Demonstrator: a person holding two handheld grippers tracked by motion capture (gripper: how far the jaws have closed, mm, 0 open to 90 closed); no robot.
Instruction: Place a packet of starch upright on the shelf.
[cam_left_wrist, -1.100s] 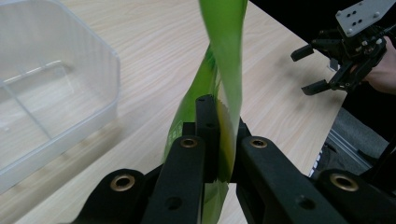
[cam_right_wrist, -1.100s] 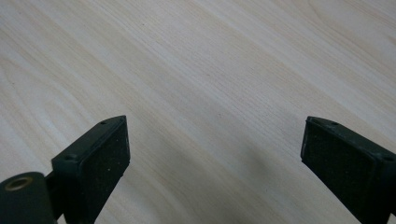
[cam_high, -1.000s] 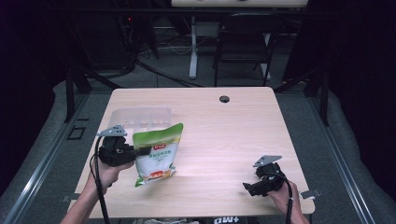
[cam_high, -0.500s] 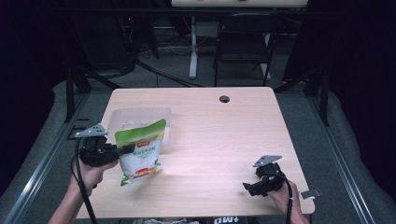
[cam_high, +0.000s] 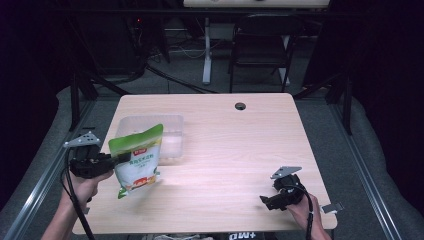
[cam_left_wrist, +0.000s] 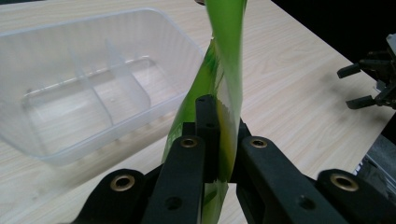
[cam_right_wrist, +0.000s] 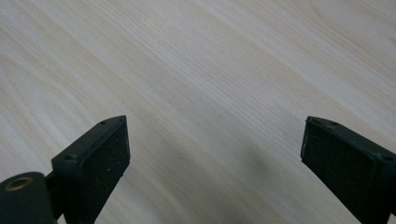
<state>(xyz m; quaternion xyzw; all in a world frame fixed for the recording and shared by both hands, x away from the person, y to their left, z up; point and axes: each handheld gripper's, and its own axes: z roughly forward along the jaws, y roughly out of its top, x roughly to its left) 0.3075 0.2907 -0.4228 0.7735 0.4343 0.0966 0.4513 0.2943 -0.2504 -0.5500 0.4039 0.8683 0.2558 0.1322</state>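
A pale wooden table (cam_high: 225, 150) stands in a dark room, with a chair and cables on the floor behind it. The left gripper (cam_left_wrist: 212, 116) has its jaws shut tight on one edge of a green and white pouch (cam_high: 136, 159), which hangs off the table, upright, at the near left, just in front of a clear divided tray (cam_high: 170, 125). The bite is narrow and sits at the pouch's side, so the bag twists above the jaws in the left gripper view; my judgement is that a quick swing could let it rotate or slip out, and its loose lower corner could catch the tray's near wall and shove the light tray along. A drop from here would land it flat on the wood rather than in a compartment. The left hand (cam_high: 85, 182) holds its gripper level, jaws pointing right, forearm coming up from the bottom edge. The right gripper (cam_high: 267, 202) rests low at the near right, well apart, jaws wide open over bare wood, holding nothing, aimed left.
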